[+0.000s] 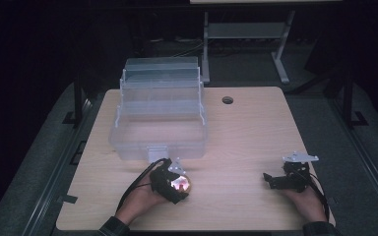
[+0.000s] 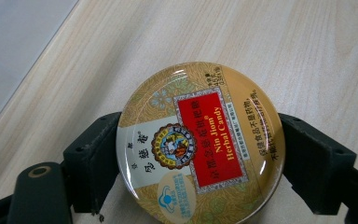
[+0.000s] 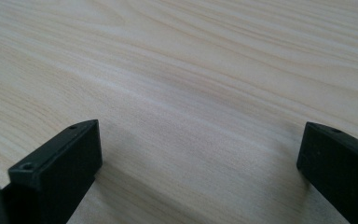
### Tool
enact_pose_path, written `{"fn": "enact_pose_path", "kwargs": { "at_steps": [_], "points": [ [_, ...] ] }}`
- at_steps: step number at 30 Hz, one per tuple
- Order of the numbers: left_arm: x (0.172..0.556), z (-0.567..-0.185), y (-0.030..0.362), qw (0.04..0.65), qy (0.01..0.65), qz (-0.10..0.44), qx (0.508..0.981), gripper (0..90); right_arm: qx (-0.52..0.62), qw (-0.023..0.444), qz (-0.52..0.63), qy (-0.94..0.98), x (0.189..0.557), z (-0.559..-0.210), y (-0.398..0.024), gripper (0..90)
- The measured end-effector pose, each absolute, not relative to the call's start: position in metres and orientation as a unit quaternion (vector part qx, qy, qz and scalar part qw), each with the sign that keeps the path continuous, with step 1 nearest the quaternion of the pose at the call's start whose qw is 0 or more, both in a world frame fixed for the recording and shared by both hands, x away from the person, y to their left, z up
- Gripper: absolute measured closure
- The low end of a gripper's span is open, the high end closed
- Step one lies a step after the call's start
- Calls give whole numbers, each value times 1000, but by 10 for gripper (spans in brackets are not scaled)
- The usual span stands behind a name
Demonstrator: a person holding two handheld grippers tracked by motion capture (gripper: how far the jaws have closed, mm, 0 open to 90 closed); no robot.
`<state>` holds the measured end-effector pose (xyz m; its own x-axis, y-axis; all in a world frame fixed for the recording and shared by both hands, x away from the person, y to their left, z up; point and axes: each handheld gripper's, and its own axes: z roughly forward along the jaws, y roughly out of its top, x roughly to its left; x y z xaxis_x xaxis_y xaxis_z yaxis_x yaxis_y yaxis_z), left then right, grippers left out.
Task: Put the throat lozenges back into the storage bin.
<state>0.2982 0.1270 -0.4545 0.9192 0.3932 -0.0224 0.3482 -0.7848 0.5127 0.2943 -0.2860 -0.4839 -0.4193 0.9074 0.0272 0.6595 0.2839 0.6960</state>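
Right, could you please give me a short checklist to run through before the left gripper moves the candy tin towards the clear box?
1. Grip on the candy tin: left gripper has a jaw pressed on each side of it. Ok.
2. Tin level: the lid faces the camera, not visibly tilted. Ok.
3. Clear box open: lid up at the back, nothing seen inside. Ok.
4. Path from tin to box: bare table between them. Ok.
5. Right gripper out of the way: open, resting at the right of the table. Ok.
6. Tin lifted off the table: cannot tell.
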Motion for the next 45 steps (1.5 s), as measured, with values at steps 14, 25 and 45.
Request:
{"fn": "enact_pose_path", "kwargs": {
  "at_steps": [14, 25, 45],
  "points": [
    [297, -455, 127, 264, 200, 46, 943, 194, 504, 192, 323, 778, 294, -484, -286, 0],
    [298, -453, 128, 265, 202, 41, 942, 195, 504, 192, 323, 778, 294, -484, -286, 0],
    [294, -439, 134, 285, 204, 32, 936, 195, 504, 192, 323, 778, 294, -484, -286, 0]
  ]
}}
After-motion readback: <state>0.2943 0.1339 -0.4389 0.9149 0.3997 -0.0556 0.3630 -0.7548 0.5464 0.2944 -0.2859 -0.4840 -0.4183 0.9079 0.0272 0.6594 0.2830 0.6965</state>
